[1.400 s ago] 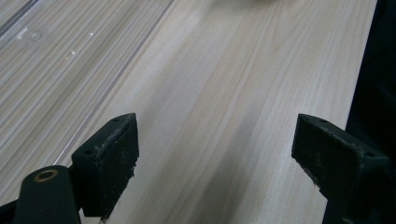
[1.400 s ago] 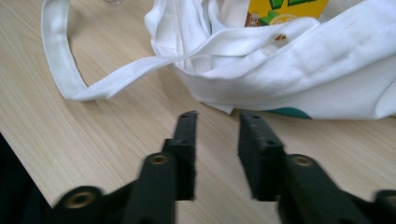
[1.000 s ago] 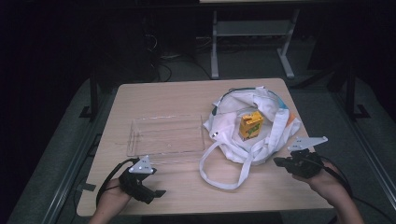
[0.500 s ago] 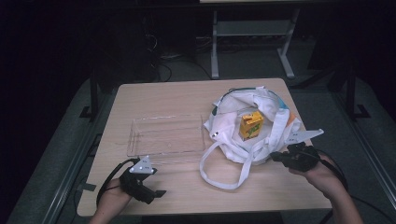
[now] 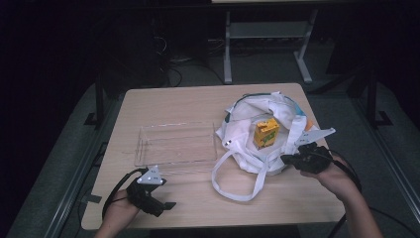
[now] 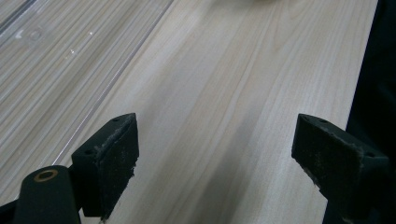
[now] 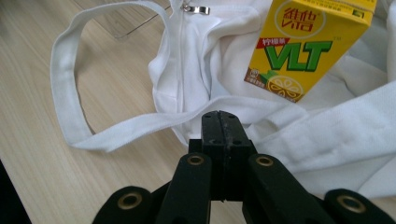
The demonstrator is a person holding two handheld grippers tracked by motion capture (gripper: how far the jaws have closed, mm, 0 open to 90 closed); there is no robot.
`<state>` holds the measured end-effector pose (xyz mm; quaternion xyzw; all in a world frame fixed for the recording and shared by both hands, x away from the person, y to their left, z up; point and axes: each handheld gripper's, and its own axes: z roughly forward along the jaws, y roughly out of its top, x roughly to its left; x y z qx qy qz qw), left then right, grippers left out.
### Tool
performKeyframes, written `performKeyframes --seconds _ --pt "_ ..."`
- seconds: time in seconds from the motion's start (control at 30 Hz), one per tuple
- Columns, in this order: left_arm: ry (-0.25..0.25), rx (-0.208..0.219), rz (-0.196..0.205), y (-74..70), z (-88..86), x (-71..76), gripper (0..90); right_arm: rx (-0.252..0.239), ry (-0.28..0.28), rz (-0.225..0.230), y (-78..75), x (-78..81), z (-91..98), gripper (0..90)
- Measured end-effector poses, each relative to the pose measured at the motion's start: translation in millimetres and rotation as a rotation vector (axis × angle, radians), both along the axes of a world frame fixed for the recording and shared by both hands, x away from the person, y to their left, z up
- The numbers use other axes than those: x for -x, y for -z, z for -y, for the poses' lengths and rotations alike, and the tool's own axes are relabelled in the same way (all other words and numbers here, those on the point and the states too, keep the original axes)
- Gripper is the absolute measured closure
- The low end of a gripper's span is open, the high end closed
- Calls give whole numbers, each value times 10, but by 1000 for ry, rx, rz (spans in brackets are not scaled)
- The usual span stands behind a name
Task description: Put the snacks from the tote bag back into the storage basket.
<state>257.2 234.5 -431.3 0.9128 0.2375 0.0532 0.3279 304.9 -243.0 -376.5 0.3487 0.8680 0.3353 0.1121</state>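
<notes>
From the high view, a white cloth bag [image 5: 257, 134] with long straps lay near the right edge of the light wooden desk [image 5: 198, 104], and a yellow drink carton [image 5: 265, 133] stood in it. A clear plastic tray [image 5: 176, 144] lay beside the bag. The left tool [image 5: 157, 201] rested near the front left corner.

In the left gripper view, its jaws stood wide apart over bare wood.

In the right gripper view, the right tool [image 7: 220, 122] had its jaws pressed together, just before a white strap [image 7: 140, 125].
</notes>
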Motion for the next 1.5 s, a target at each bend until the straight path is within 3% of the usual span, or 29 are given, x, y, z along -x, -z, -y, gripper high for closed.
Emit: performKeyframes --seconds 0.5,1.5 --pt "5 -4 -1 -1 -10 -7 146 -18 -3 11 -79 -194 -73 898" --pt "11 -5 -5 6 -4 -11 146 -24 -17 -57 -79 -665 -280 898"
